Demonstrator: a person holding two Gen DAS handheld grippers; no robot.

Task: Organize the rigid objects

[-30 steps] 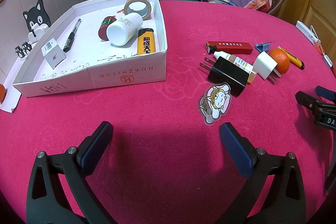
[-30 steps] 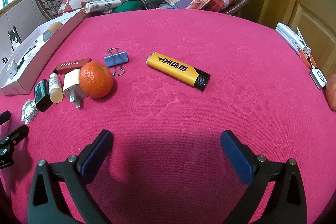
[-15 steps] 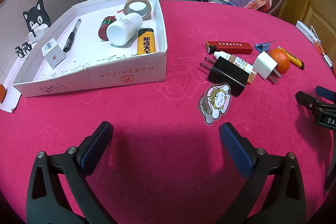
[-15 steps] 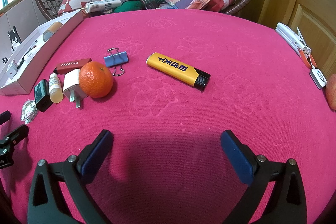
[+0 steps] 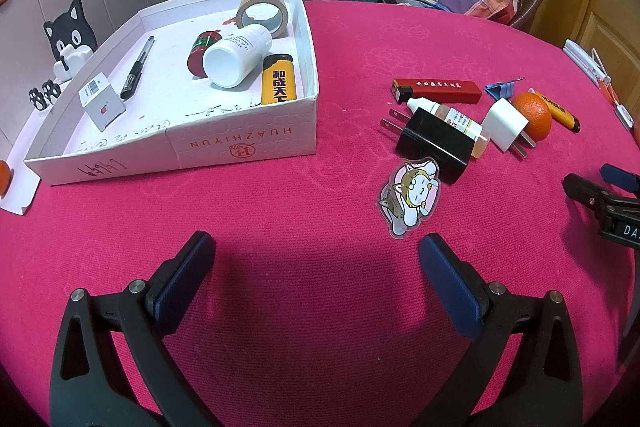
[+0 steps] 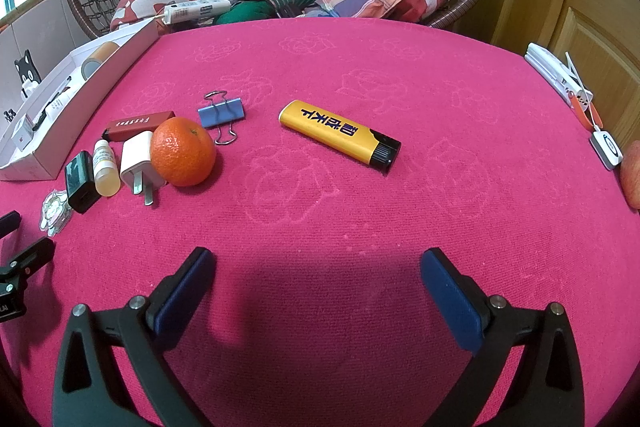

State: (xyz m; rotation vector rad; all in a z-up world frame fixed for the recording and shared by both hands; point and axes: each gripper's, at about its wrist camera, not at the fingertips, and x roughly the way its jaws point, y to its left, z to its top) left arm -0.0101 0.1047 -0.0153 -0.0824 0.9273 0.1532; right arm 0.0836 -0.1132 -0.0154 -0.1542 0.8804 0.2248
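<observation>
The pink-clothed desk [image 6: 400,75] carries a white box [image 5: 240,143], a yellow lighter [image 6: 340,135], an orange [image 6: 183,151], a binder clip [image 6: 221,113], two plug adapters and a sticker [image 5: 410,195].

bright, even daylight | soft shadows under jaws | sharp focus | fisheye bending, dark corners

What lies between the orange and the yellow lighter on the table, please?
In the right wrist view, only bare pink tablecloth separates the orange and yellow lighter; the blue binder clip sits just behind that stretch.

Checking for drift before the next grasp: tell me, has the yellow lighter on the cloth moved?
No. The yellow lighter keeps its spot beside the blue binder clip.
</observation>
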